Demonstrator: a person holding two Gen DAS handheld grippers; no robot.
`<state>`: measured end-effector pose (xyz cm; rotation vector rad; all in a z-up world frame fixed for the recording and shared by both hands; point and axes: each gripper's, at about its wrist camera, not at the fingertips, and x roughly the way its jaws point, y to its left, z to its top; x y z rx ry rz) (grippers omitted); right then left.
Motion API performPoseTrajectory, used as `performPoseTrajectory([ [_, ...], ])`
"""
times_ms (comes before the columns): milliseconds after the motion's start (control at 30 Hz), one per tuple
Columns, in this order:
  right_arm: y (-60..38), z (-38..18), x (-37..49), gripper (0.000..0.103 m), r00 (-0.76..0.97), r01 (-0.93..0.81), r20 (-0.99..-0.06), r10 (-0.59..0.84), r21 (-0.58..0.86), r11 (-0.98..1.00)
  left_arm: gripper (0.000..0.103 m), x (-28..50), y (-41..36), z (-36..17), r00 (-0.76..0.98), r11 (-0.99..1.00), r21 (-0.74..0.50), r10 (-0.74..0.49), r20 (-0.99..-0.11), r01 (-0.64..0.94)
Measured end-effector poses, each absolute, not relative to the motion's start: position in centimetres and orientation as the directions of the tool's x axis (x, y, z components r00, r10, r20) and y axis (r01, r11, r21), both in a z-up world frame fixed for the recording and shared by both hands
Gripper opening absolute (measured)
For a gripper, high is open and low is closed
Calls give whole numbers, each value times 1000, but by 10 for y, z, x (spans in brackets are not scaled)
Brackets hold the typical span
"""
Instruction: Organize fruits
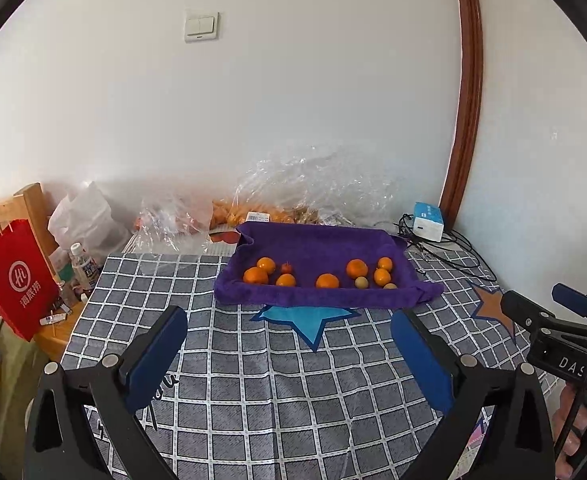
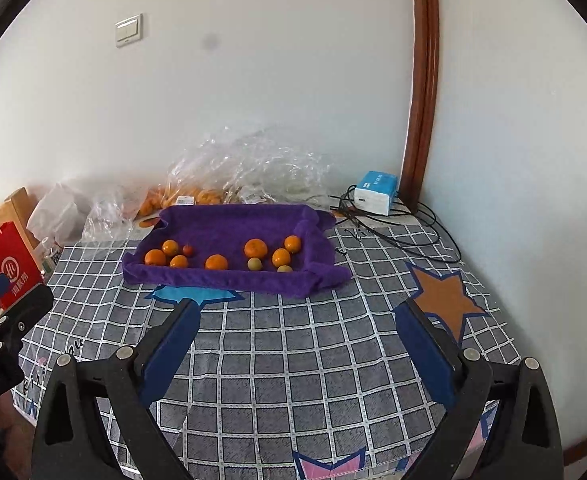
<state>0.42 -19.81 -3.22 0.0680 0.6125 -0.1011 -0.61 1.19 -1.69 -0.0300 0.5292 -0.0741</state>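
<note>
A tray lined with a purple towel (image 1: 313, 300) (image 2: 229, 280) sits at the back of the checked tablecloth. In it lie several oranges (image 1: 327, 281) (image 2: 216, 262), one small red fruit (image 1: 286, 268) (image 2: 188, 250) on the left, and two small greenish-brown fruits (image 1: 360, 282) (image 2: 254, 264) on the right. My left gripper (image 1: 289, 316) stands open in front of the tray, nothing between its blue pads. My right gripper (image 2: 297, 304) is also open and empty, just short of the tray's front edge. Each gripper shows at the edge of the other's view.
Clear plastic bags (image 1: 277, 200) holding more orange fruit lie against the wall behind the tray. A white and blue box (image 2: 375, 192) with black cables (image 2: 413, 236) sits at the back right. A red paper bag (image 1: 13, 276) and a bottle (image 1: 81, 264) stand off the table's left edge.
</note>
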Motion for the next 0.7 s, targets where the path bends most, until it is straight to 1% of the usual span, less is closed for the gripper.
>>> performPoseTrajectory([
  [267, -197, -34, -5, 97, 811, 131, -578, -93, 24, 991, 103, -12, 14, -17, 861, 997, -58, -72, -504, 50],
  [500, -199, -35, -9, 97, 811, 141, -576, -97, 31, 990, 103, -15, 13, -19, 864, 999, -33, -53, -501, 41],
  [700, -195, -41, -8, 97, 804, 139, -586, -104, 15, 990, 103, -14, 14, -20, 862, 998, -45, -56, -504, 39],
])
